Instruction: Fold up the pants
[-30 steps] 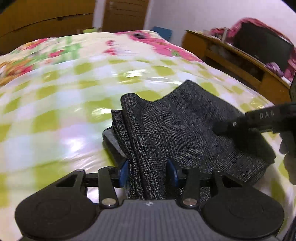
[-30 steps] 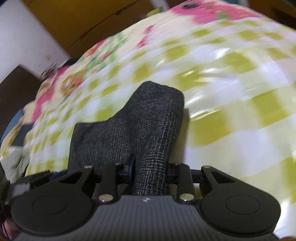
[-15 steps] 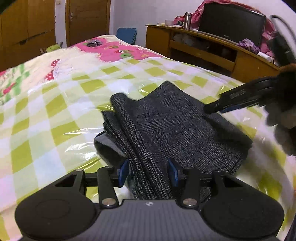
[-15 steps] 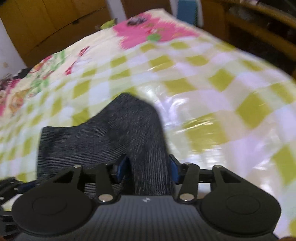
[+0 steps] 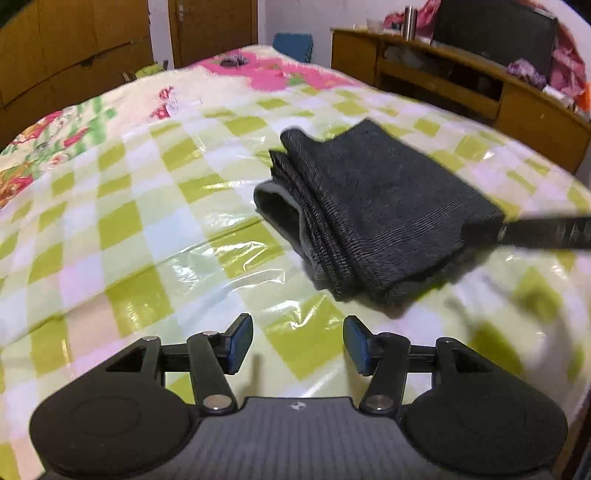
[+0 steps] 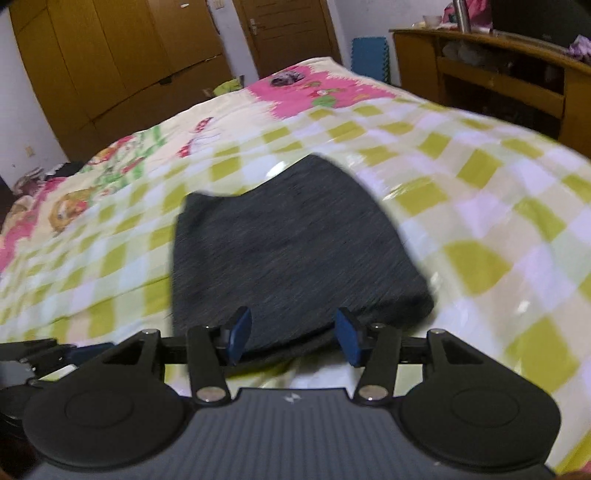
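The dark grey checked pants (image 5: 373,210) lie folded into a thick rectangle on the bed, with stacked fold edges facing left. My left gripper (image 5: 298,345) is open and empty, a short way in front of the pants and clear of them. My right gripper (image 6: 291,336) is open, its blue pads just at the near edge of the pants (image 6: 291,251), not gripping. The right gripper's fingers (image 5: 535,232) show as a dark bar at the pants' right corner in the left wrist view.
The bed has a green and white checked cover (image 5: 147,221) under shiny plastic, with pink flowers at the far end. A wooden sideboard (image 5: 461,85) with a TV stands right of the bed. Wooden wardrobes and a door (image 6: 288,33) stand behind.
Both grippers have opened and let go of the pants, then pulled back. The folded pants now lie free on the bed.
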The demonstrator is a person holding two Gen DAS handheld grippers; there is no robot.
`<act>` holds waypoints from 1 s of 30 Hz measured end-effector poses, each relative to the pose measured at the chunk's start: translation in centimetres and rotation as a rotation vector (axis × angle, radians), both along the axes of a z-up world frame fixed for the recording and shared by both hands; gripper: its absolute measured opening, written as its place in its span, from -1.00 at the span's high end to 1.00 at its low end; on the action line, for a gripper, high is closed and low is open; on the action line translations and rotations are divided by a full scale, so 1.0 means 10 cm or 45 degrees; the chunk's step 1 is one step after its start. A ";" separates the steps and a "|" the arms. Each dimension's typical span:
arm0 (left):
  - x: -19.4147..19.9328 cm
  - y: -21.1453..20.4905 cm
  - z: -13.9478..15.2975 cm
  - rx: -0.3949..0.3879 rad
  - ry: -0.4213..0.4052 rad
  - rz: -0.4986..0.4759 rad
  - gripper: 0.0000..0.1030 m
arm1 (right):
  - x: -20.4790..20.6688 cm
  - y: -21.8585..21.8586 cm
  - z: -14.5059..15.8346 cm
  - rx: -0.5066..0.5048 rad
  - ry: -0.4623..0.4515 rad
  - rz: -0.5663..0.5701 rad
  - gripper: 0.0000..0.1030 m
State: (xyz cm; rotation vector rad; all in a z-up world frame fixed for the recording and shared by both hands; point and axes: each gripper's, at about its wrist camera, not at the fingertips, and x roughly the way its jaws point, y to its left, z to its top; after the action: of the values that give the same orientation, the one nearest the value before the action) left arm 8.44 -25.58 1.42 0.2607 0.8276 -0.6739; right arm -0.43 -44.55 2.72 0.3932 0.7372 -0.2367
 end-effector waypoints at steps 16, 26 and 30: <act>-0.69 0.41 0.27 -0.090 -0.106 0.055 -0.84 | -0.86 0.94 0.15 0.010 0.020 -0.152 -0.15; -0.88 0.52 0.38 -0.103 -0.165 0.056 -0.97 | -1.07 1.08 0.19 0.005 0.035 -0.221 -0.15; -0.92 0.55 0.40 -0.094 -0.189 0.068 -0.98 | -1.10 1.12 0.22 -0.002 0.027 -0.220 -0.15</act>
State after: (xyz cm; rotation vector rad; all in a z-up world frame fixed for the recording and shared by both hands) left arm -0.75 -20.11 5.44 0.2184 0.6644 -0.6259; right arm -11.41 -33.34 4.92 0.4539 0.7247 -0.4051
